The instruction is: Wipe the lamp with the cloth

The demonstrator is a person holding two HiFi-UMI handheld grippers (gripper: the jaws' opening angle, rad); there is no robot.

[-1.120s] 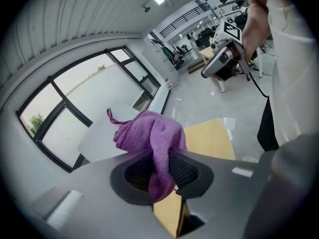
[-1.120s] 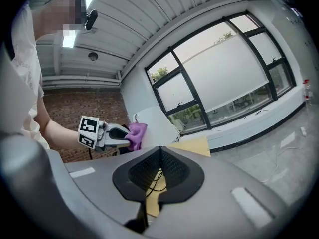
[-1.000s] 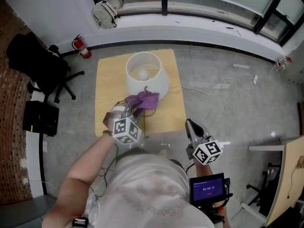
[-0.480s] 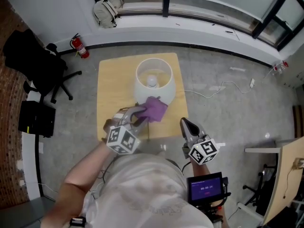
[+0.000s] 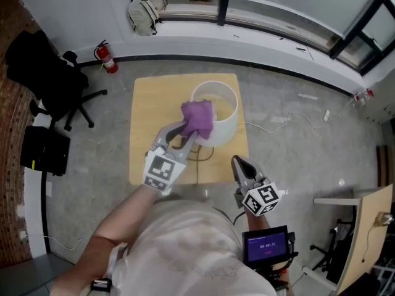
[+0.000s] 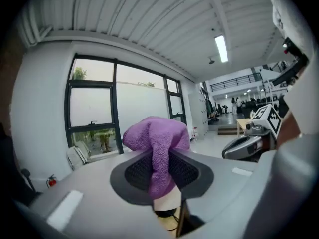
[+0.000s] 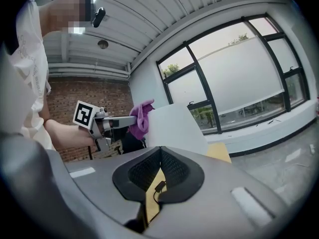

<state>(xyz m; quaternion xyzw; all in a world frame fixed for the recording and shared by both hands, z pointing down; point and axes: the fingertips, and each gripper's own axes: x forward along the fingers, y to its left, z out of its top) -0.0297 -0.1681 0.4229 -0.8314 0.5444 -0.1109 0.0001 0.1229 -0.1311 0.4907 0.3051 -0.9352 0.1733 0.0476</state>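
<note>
A lamp with a white shade [image 5: 221,111] stands on a square wooden table [image 5: 145,119]. My left gripper [image 5: 188,132] is shut on a purple cloth [image 5: 199,117] and holds it against the near left side of the shade, by its top rim. In the left gripper view the cloth [image 6: 157,139] bulges out above the left gripper [image 6: 160,159]. My right gripper [image 5: 239,163] hovers at the table's near right edge, shut and holding nothing. The right gripper view looks past the right gripper [image 7: 160,153] to the shade [image 7: 175,126] and the cloth [image 7: 141,116].
The lamp's dark cord [image 5: 201,155] loops on the table near the base. A black office chair [image 5: 46,73], a fire extinguisher [image 5: 106,57] and a backpack [image 5: 144,9] stand at the left and back. A white cable [image 5: 281,121] trails over the floor at the right.
My left gripper has risen with the cloth from low beside the lamp to the shade's top rim, rolling as it went. My right gripper has shifted a little left along the table's edge.
</note>
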